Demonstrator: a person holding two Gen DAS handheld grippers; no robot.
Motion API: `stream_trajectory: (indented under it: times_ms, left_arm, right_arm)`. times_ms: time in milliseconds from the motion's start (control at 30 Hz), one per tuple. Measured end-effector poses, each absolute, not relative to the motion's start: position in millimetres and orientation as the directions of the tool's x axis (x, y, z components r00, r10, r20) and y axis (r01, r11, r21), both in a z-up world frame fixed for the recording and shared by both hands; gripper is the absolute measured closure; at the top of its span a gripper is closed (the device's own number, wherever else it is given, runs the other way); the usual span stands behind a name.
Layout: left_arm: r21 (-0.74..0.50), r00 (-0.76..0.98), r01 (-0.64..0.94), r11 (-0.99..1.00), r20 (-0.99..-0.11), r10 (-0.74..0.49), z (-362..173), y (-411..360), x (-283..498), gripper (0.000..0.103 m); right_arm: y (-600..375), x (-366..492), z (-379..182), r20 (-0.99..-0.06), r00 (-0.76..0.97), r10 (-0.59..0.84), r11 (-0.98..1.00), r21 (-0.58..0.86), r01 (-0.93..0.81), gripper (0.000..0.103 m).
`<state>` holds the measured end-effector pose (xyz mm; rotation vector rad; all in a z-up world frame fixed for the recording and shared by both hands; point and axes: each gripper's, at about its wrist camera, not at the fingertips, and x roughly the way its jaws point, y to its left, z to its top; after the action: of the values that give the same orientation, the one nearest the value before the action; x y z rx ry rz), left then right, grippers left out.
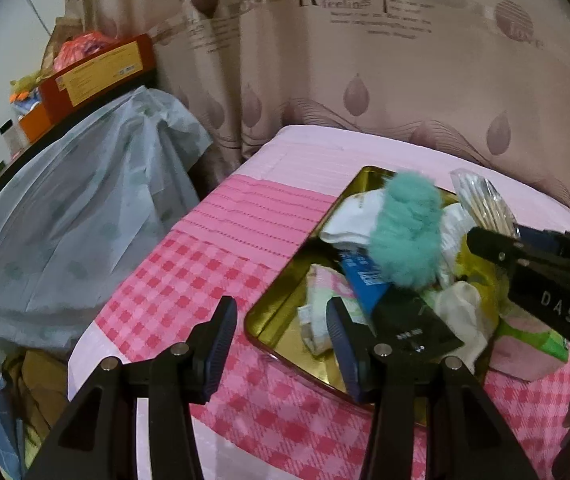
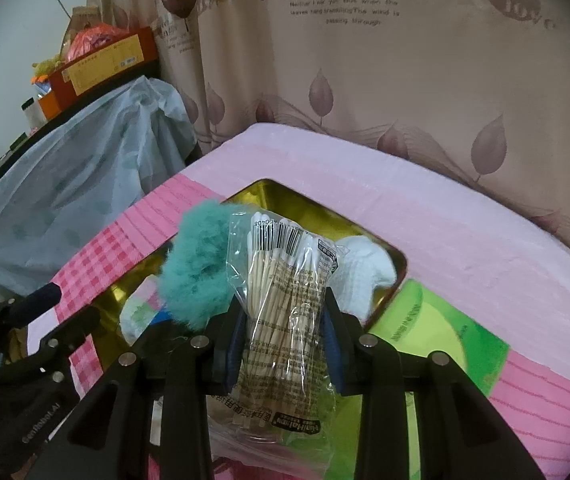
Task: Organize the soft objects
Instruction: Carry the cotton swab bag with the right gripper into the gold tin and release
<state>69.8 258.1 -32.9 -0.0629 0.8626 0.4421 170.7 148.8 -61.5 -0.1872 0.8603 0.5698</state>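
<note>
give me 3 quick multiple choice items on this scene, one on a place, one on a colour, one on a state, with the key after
1. Where do the white socks lie?
A. in the gold tin
B. on the curtain rail
C. on the floor

2. What colour is the fluffy ball?
A. red
B. teal
C. black

3. What is the right gripper doing?
A. hanging open and empty
B. clamped on a bag of cotton swabs
C. clamped on a sock

Key:
1 A, the socks sit inside the gold tin on the pink checked cloth.
2 B, its fur is teal in both views.
3 B, the pads press both sides of the bag of cotton swabs, while the left gripper is open and empty.
</note>
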Motion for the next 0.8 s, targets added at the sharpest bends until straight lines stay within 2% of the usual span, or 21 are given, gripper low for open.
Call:
stream_trajectory:
  times_ms: [333, 633, 733, 800]
  left_arm:
    - [0.115, 0.561, -0.437, 0.892, -0.740, 0.371, -31, 266, 69, 0.056]
    - [0.109, 0.565, -0.437, 0.893, -0.739, 0.367, -30, 267, 69, 0.056]
    - [0.105, 0.566, -0.442, 0.891, -0.737, 0.368, -30, 267, 68, 0.056]
    - [0.104, 0.567, -0.441, 0.892, -0.738, 0.366, -30, 266, 68, 0.056]
  right_arm:
    - [165, 176, -68, -0.768, 0.514, 0.382, 0.830, 0.041, -0.556, 0.071]
    - [171, 179, -69, -0.769, 0.525, 0.366, 0.840, 0.029, -0.542, 0.067]
    - [171, 178, -68, -0.769, 0.524, 0.367, 0.839, 0.031, -0.543, 0.065]
    - [170, 177, -67, -0.766, 0.528, 0.366, 0.841, 0.029, -0.540, 0.057]
